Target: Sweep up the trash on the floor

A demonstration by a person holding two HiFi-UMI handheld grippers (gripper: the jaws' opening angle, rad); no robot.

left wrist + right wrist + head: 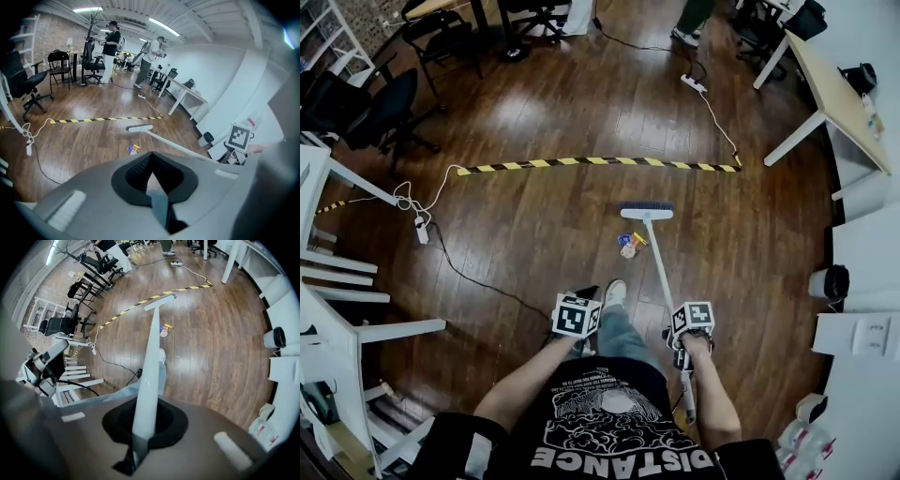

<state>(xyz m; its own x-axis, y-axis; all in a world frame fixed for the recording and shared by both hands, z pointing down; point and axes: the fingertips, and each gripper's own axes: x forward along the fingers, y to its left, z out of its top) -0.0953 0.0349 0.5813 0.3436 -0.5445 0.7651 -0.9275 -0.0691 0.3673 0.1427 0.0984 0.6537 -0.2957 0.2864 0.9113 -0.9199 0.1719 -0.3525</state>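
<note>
Left tool (152, 180): jaws together, nothing between them; it hangs in front of the person's left thigh, well apart from the broom; right tool (140, 437): jaws clamped on the broom's white handle (149, 376), low on the shaft near the person's right hip; the handle runs forward and down from there, past the right side of the person's light shoe (614, 292); trash (628, 245): small pile of coloured scraps, blue and yellow bits visible, on the wood floor (534, 187) just ahead of the shoe and just left of the handle; broom head (646, 212): down at the floor beyond the trash, near it but not touching, dark bristles facing away from the person; further out, a yellow-and-black striped tape (600, 164) crosses the floor from left to right; left of that, a white power strip (420, 228) with a cable trailing off; black office chairs (384, 108) at far left; white tabletop (834, 94) at far right; far end of the room, in the left gripper view, two people (111, 44) standing among the chairs.
</note>
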